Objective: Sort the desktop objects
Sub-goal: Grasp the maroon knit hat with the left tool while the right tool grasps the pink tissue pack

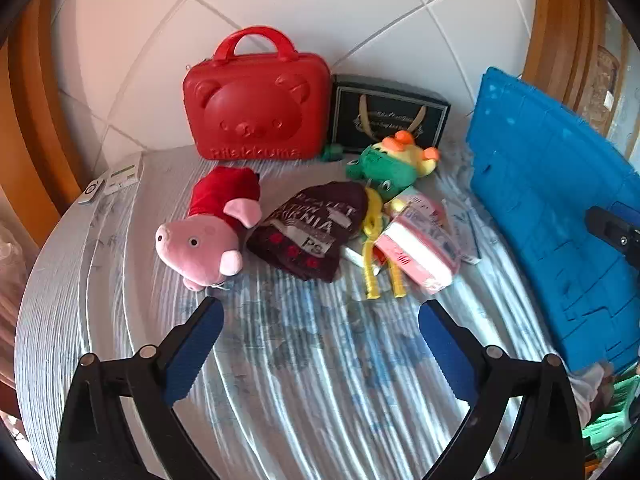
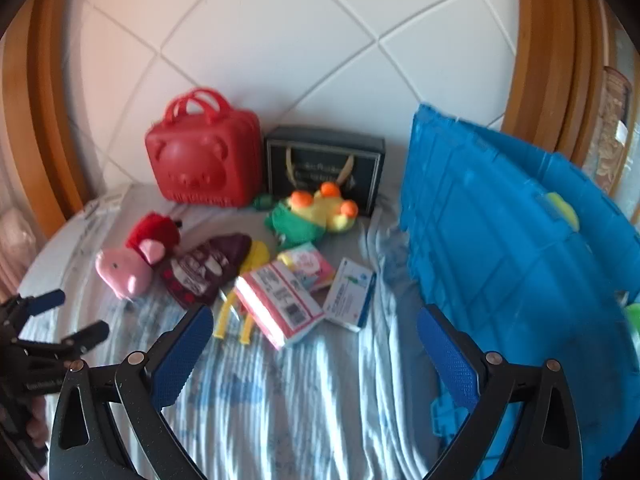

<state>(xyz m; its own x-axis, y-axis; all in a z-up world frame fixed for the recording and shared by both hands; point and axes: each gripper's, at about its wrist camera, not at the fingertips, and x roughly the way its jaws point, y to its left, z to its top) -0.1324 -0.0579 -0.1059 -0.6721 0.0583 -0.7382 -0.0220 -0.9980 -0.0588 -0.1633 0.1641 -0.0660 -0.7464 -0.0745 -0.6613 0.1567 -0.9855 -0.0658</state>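
Both sets of jaws spread wide and holding nothing: left gripper (image 1: pixel 320 320) and right gripper (image 2: pixel 316 332) hovering over the near part of the bed (image 1: pixel 304 392), a striped sheet.

Clustered mid-bed: pink pig plush (image 1: pixel 200 240) toward the left edge, touching a maroon knit hat (image 1: pixel 310 228); yellow plastic tongs (image 1: pixel 376 252) beside a pink-and-white box (image 1: pixel 420 252); green-and-yellow frog plush (image 1: pixel 390 160) behind. Red bear-faced case (image 1: pixel 256 100) and black gift bag (image 1: pixel 386 116) upright at the far edge against the wall. Blue plastic crate (image 1: pixel 552 216) along the right edge.

Plush and hat probably light, soft, compressible: pinch at the pig's snout or the hat's bulk. Boxes stiff, likely slick; grip across the narrow sides.
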